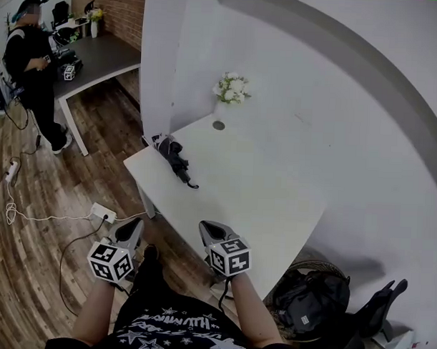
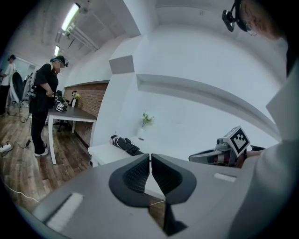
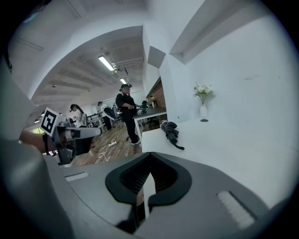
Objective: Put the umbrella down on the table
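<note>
A black folded umbrella (image 1: 177, 160) lies on the white table (image 1: 260, 200), close to its far left corner, with the hooked handle pointing toward me. It also shows in the left gripper view (image 2: 124, 144) and the right gripper view (image 3: 171, 132). My left gripper (image 1: 136, 224) hovers off the table's near edge, above the wood floor, shut and empty (image 2: 150, 159). The right gripper (image 1: 205, 226) sits over the near edge of the table, also shut with nothing in it (image 3: 150, 157). Both are well short of the umbrella.
A small vase of white flowers (image 1: 231, 87) stands at the back of the table by the wall, beside a round cable hole (image 1: 219, 125). A person (image 1: 30, 70) stands at a dark desk (image 1: 101, 59) far left. A power strip (image 1: 102, 214) lies on the floor; a black backpack (image 1: 311, 299) sits at lower right.
</note>
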Tool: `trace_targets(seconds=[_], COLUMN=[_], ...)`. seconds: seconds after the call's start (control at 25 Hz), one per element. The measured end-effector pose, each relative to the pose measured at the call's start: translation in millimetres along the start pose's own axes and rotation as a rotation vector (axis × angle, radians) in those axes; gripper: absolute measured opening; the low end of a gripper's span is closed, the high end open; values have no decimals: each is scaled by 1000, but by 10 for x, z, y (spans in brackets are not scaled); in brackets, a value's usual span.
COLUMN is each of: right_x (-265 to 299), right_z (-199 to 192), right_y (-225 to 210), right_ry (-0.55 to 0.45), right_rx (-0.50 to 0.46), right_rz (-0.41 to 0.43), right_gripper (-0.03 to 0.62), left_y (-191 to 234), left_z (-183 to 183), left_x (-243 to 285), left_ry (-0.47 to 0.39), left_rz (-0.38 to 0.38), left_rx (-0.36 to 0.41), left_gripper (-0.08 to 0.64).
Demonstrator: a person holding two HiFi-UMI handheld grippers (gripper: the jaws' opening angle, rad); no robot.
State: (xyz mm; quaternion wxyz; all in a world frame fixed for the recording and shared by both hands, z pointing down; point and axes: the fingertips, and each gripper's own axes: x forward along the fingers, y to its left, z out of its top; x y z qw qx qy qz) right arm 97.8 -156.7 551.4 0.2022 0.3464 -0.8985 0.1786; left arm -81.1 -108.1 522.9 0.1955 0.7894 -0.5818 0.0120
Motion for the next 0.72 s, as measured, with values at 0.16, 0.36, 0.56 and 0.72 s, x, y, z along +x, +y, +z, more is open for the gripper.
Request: trace_targets(seconds=[0.16,0.36,0.56,0.72], right_x=[-110,-227,-309,-307], right_z=[-163,-237,-288,-366], right_y=[32,44,63,146], right_ry=[9,1,-17,-18], right_rx=[1,4,30,49], right_rz=[-15,-36,-63,-59], right_gripper=[14,14,14,14], left_y=[-134,-196,-184,-142], left_z=[-73,-99,-198,-278], left_x=[-74,-157,-271,-318], left_ry=[6,5,17,34], left_rz=[-15,-7,13,24], left_rx=[10,37,33,43], left_gripper=[17,17,12,5])
